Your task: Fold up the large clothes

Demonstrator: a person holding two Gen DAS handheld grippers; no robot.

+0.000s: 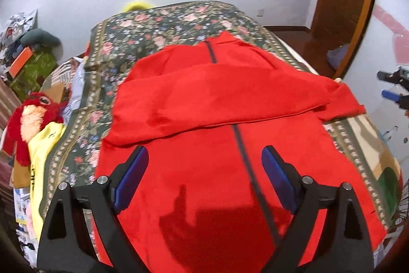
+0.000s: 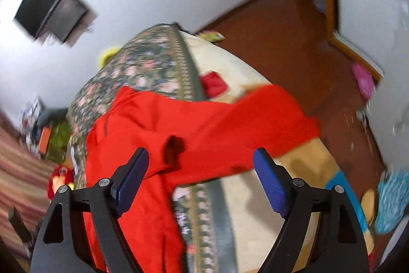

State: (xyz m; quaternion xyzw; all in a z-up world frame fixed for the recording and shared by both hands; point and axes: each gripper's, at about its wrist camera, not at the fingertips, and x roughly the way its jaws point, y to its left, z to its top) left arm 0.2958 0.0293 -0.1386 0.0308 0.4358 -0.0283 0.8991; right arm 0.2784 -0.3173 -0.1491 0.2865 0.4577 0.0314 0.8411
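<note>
Hovering wide open and empty, left gripper (image 1: pixel 204 160) and right gripper (image 2: pixel 200 161) flank a red jacket (image 1: pixel 217 119). Its sleeve (image 2: pixel 268 109) overhangs the bed (image 1: pixel 153 24) edge. A red plush toy (image 1: pixel 30 117) crowds the left side.

Home bedroom: floral-covered bed (image 1: pixel 163 24), plush toy (image 1: pixel 30 114)

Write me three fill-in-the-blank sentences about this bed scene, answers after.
1. The jacket on the bed is ____ in colour.
2. The left gripper has its jaws ____, holding nothing.
3. One sleeve lies folded ____ the jacket's front.
4. The bedspread has a ____ pattern.

Answers: red; open; across; floral
</note>
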